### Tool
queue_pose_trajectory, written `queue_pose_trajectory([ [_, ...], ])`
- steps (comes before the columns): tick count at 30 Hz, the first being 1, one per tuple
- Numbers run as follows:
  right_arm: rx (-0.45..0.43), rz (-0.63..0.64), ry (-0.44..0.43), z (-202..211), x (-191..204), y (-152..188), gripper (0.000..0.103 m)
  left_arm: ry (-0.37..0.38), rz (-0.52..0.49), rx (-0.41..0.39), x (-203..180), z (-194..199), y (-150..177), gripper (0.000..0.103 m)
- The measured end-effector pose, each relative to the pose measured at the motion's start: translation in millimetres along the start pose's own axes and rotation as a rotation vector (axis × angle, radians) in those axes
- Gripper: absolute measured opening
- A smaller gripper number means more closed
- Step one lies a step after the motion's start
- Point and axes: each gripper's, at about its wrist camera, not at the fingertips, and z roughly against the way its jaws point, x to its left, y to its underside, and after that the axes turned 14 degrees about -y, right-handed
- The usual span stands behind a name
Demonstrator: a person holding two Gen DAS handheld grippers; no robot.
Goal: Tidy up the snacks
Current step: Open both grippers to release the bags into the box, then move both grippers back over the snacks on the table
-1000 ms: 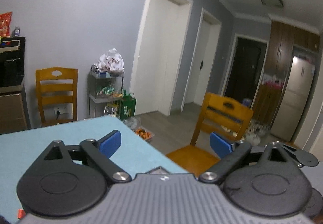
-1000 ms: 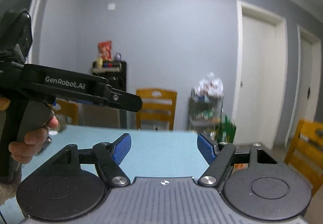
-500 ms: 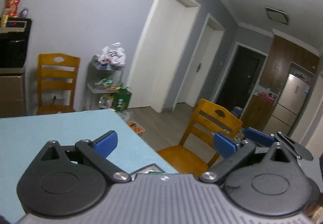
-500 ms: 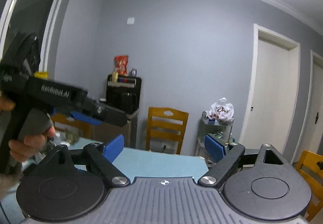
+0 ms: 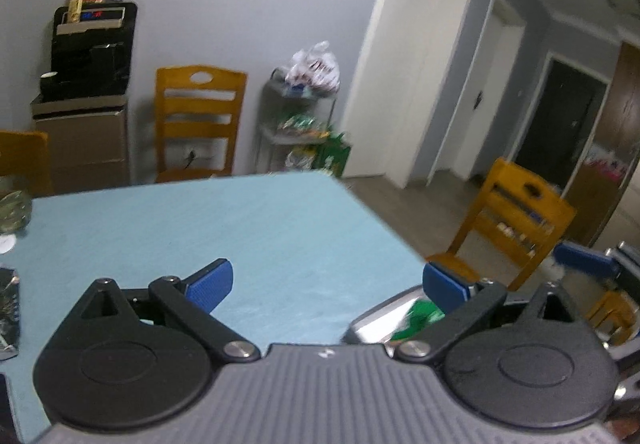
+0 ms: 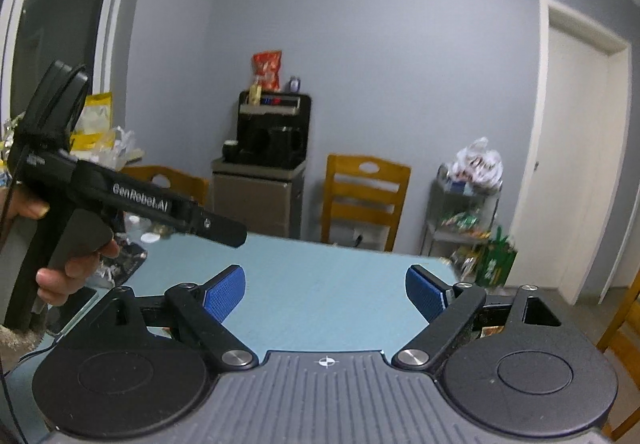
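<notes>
In the left wrist view my left gripper (image 5: 326, 284) hangs open over the light blue table (image 5: 260, 228) with nothing between its pads. A silvery packet with green print (image 5: 400, 318) lies just under its right finger, near the table's right edge. A dark foil snack packet (image 5: 8, 308) shows at the left border. My right gripper (image 6: 325, 294) is open too and empty, above the table's near side. To its left a hand (image 6: 66, 272) holds the left gripper (image 6: 230, 236), and crinkled snack packets (image 6: 120, 262) lie beyond it.
The table's far right corner (image 5: 332, 175) drops to the floor, with a wooden chair (image 5: 516, 228) beside it. Another chair (image 6: 362, 195), a cabinet with a black dispenser (image 6: 272, 131) and a wire rack of snacks (image 6: 464, 219) stand along the wall. A glass jar (image 5: 12, 209) sits at the table's left.
The left wrist view has swung left, bringing more table, the cabinet and the green packet into sight. The right gripper's jaws have spread wider and its view has shifted left.
</notes>
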Motion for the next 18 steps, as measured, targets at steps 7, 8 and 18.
queue_pose_trajectory([
  [7,0.065,-0.044,-0.032,-33,3,13,0.088,-0.080,-0.028,0.060,26,-41,34,0.102],
  [8,0.074,-0.053,-0.037,-37,4,15,0.088,-0.088,-0.028,0.066,30,-48,38,0.102],
  [18,0.160,-0.135,-0.104,-70,10,47,0.089,-0.193,0.004,0.119,82,-90,76,0.102],
])
